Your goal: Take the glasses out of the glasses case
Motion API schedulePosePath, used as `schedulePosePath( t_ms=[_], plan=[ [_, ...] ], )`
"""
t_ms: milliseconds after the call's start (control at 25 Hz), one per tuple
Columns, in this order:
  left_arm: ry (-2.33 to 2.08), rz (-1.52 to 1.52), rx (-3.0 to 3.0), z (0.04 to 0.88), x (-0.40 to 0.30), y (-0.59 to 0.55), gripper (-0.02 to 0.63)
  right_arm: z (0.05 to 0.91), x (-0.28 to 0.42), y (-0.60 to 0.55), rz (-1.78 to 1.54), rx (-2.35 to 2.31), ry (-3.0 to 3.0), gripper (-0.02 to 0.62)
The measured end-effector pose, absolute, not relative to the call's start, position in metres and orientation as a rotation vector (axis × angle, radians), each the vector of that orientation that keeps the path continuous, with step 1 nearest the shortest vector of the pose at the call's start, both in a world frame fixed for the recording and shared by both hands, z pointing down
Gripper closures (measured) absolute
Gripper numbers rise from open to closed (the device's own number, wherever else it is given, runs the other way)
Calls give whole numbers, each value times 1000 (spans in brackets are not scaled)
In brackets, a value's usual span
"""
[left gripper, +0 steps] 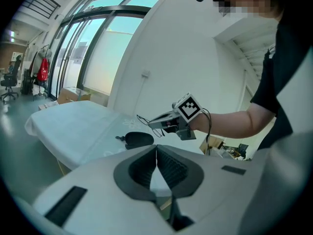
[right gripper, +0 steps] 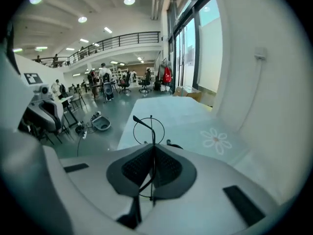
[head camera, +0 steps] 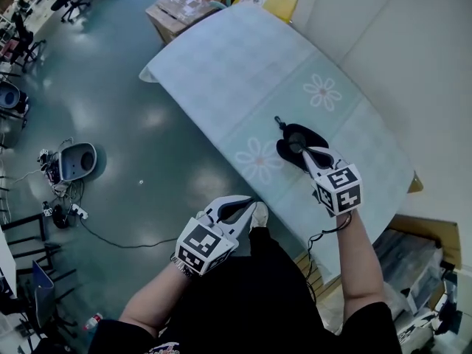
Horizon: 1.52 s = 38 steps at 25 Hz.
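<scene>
A black glasses case [head camera: 297, 143] lies on the flower-print tablecloth [head camera: 243, 72] near its front edge, and shows as a dark oval case [left gripper: 139, 139] in the left gripper view. My right gripper [head camera: 310, 153] hovers just above the case, shut on thin wire-framed glasses [right gripper: 150, 129]. One round lens rim and a temple stick up past the jaws. From the left gripper view the right gripper [left gripper: 155, 123] holds the glasses [left gripper: 144, 118] clear above the case. My left gripper [head camera: 245, 204] hangs off the table's front edge, shut with nothing in it.
The table [head camera: 221, 57] runs diagonally with a white wall [head camera: 383, 28] behind it. Cardboard boxes [head camera: 177, 9] stand at its far end. Cables and a grey floor device [head camera: 76, 161] lie on the floor at left. Shelving with clutter [head camera: 424, 271] stands at right.
</scene>
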<state>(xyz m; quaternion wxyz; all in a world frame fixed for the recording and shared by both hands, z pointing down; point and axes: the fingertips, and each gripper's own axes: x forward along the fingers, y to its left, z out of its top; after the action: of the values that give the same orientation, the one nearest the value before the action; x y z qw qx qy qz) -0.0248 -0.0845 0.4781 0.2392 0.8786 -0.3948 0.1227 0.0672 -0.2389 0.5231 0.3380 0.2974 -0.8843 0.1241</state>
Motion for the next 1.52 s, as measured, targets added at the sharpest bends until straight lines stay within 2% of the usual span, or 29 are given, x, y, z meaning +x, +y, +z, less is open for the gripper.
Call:
schedulePosePath(
  t_ms=[200, 600, 1520],
  plan=[
    [-1111, 280, 2425, 457, -48, -81, 575, 478, 62, -215, 439, 922, -2448, 571],
    [-1068, 210, 2507, 429, -68, -50, 575, 423, 54, -140, 468, 1108, -2555, 569],
    [-839, 273, 2586, 436, -63, 22, 575, 437, 46, -4, 719, 1308, -2561, 571]
  ],
)
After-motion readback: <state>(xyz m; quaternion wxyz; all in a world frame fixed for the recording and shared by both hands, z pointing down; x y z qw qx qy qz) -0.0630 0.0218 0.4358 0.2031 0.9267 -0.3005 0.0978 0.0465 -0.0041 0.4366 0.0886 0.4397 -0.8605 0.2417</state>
